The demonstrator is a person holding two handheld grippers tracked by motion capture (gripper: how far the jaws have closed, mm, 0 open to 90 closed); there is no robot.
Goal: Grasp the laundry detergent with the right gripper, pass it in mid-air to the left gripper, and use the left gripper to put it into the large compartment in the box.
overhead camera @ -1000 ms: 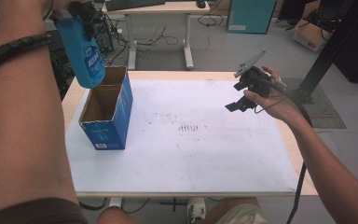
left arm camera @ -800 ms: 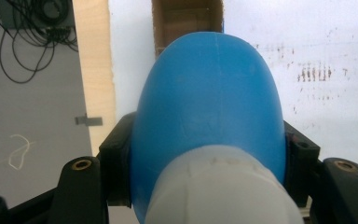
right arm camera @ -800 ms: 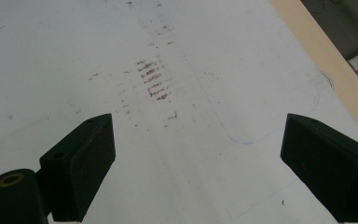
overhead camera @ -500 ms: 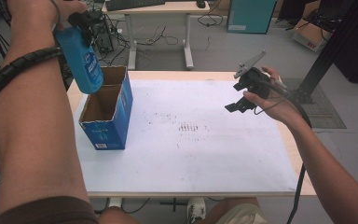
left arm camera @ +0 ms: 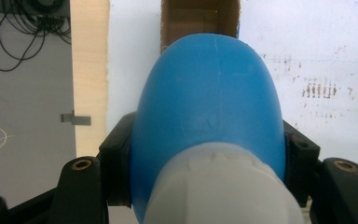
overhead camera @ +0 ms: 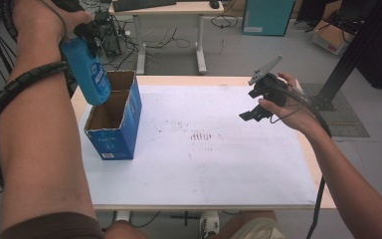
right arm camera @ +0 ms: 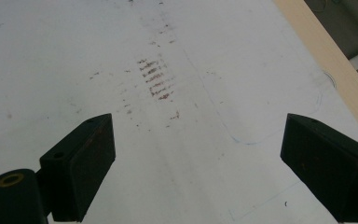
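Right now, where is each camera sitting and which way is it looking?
High view: above the table, looking forward and down; both forearms show.
Left gripper view: on the left gripper, looking down past its blue bottle into the box.
Right gripper view: on the open right gripper, facing the table.
All views share the reddish smudges.

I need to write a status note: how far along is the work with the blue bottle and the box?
Done: the left gripper is shut on the blue bottle and holds it off the table. In hand: the bottle hangs tilted, base down, over the open box, not yet inside. Left: lowering it in and letting go, by my guess. The right gripper is open, holding nothing, above the table.
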